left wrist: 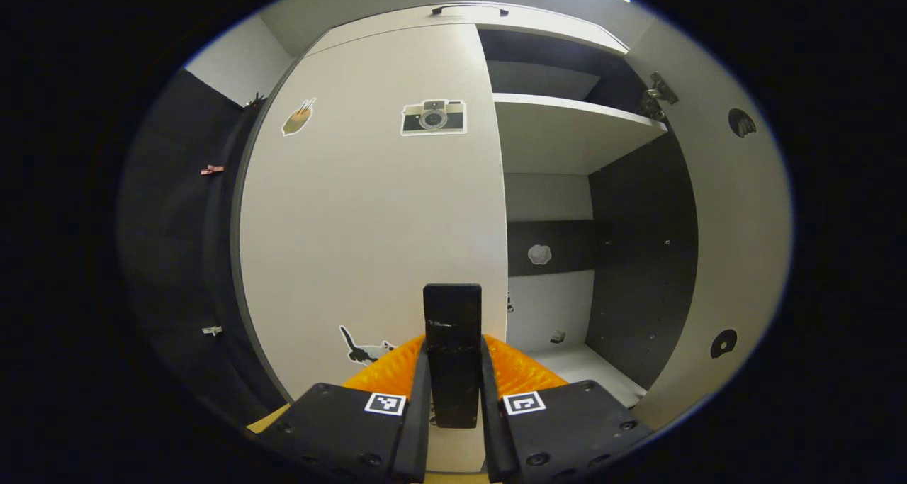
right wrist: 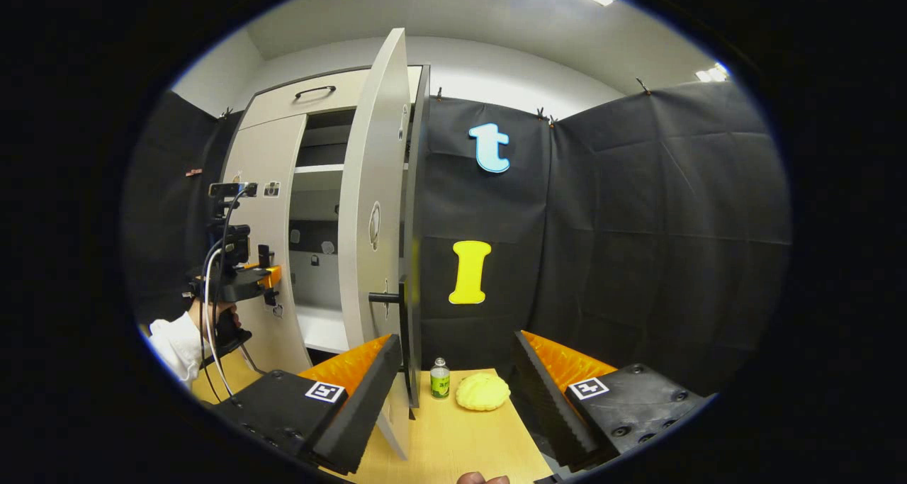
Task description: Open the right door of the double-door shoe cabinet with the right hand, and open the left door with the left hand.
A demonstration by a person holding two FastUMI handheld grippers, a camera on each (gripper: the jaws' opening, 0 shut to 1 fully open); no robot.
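Right door (right wrist: 375,207) stands swung wide, its edge just ahead of the right gripper (right wrist: 453,392), whose fingers are spread apart around nothing. So that half looks done, and the left door (left wrist: 375,200) is the step in hand. It sits flush and closed dead ahead of the left gripper (left wrist: 453,399), whose fingers are clamped on the black handle (left wrist: 452,328) between them. Next move, by my read: pull straight back and swing outward. The open compartment (left wrist: 567,222) lies to the gripper's right; the door's free edge runs just right of the handle, with room behind.
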